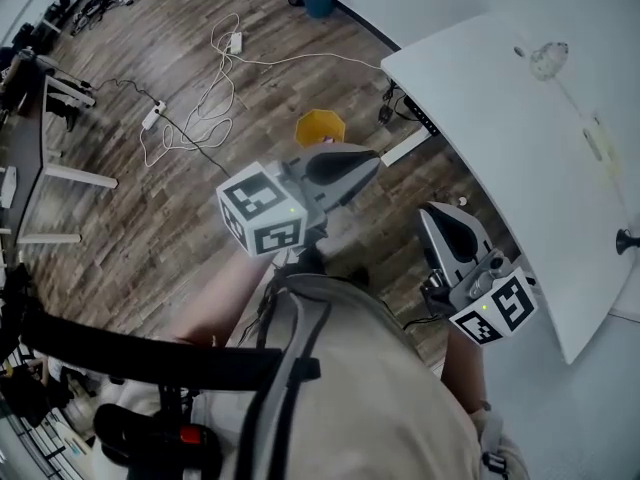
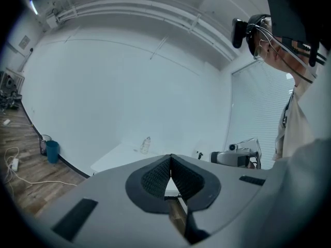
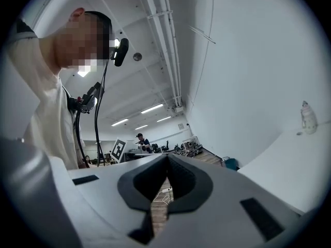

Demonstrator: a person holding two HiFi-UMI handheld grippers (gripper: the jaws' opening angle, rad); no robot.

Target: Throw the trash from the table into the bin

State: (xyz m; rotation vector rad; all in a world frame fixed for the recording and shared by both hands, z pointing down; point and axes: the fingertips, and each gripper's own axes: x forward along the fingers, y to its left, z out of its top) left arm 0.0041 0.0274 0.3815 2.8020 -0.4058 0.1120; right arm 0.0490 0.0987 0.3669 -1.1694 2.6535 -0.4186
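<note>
Both tongs shut & empty; trash on worktop.
Head view: left tongs (image 1: 372,158) & right tongs (image 1: 432,213) over floor, off worktop (image 1: 480,118) edge; crushed bottle (image 1: 548,60) by worktop's wall-side edge; yellow bin (image 1: 320,128) on floor. Left gripper view: jaws together, nothing btwn. Right gripper view: same.

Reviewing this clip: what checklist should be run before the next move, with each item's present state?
1. Left tongs empty: ok, shut on nothing.
2. Right tongs empty: ok, shut on nothing.
3. Tongs opened for a grasp: not ok, both are shut.
4. Trash in sight: ok, clear bottle on the white table.
5. Bin in sight: ok, yellow bin on the floor beside the table.
6. Tongs at the bottle: not ok, neither is near it.
</note>
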